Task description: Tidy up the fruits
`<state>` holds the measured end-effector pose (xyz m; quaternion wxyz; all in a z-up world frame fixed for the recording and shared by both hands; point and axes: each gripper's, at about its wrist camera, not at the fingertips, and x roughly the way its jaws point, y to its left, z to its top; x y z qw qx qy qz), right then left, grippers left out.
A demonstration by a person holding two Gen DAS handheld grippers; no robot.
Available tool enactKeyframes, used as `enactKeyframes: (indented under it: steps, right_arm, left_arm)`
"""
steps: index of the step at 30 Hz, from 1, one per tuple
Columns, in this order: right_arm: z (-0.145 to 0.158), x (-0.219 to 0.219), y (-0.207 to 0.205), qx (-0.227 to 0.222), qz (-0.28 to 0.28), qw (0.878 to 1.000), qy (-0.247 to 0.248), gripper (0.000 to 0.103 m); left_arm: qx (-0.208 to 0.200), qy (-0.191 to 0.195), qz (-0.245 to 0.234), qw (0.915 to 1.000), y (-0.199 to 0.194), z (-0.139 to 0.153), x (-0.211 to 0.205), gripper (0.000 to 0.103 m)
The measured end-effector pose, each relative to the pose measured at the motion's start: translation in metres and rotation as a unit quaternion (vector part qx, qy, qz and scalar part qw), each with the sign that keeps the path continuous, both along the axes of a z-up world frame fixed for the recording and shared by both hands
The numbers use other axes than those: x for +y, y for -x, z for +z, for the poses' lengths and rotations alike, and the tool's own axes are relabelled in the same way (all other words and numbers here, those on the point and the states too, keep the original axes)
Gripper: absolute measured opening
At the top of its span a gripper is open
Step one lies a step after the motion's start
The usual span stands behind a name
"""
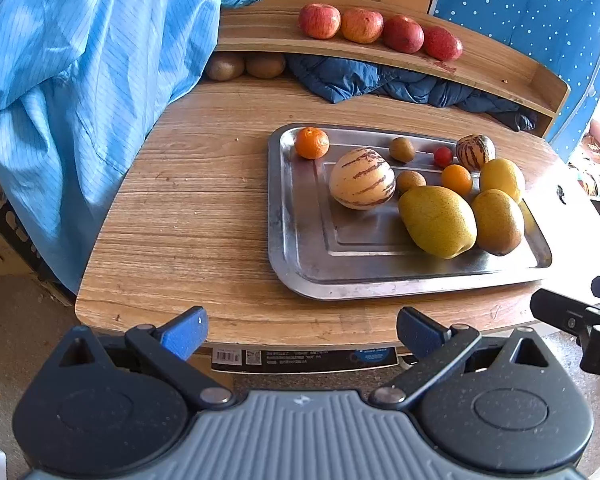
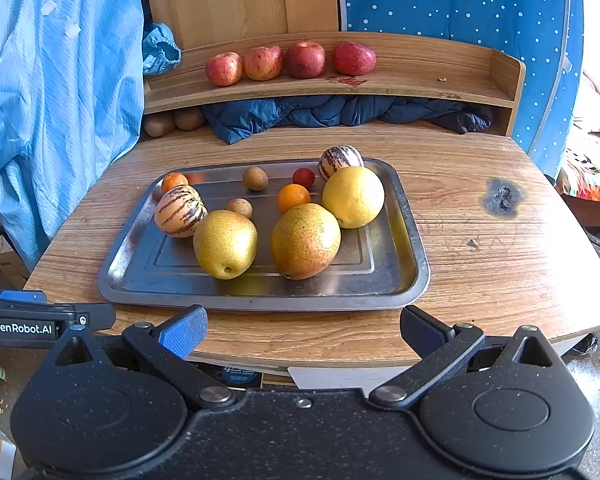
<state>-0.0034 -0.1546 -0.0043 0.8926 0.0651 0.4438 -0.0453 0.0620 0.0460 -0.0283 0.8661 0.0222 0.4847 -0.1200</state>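
Steel tray (image 2: 404, 216) sits mid-bench (image 2: 480, 280) holding two pears (image 2: 225, 243), a lemon (image 2: 353, 196), two striped melons (image 2: 179, 210), small oranges (image 2: 293, 197) and a cherry tomato (image 2: 303, 176). Behind the tray, four apples (image 2: 305, 59) line a wooden shelf (image 2: 440, 76). Left tool (image 1: 300, 330) and right tool (image 2: 302, 330) hover at the bench's near edge, each spread apart and empty.

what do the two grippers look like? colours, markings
The left gripper has a ribbed grey centre plate, black speckled round housings, black linkage arms with silver pivots and blue textured finger pads. The right gripper matches it but has an all-black centre. White GenRobot.AI lettering marks the left unit's side.
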Motion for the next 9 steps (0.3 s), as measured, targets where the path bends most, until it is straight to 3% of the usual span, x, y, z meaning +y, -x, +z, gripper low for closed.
enactKeyframes:
  steps: [9]
  right_arm:
    - [-0.0003,0.0005,0.0,0.0,0.001,1.0,0.0,0.102]
  left_arm:
    - [-0.002,-0.003,0.002,1.0,0.0006,0.0011,0.0012,0.102]
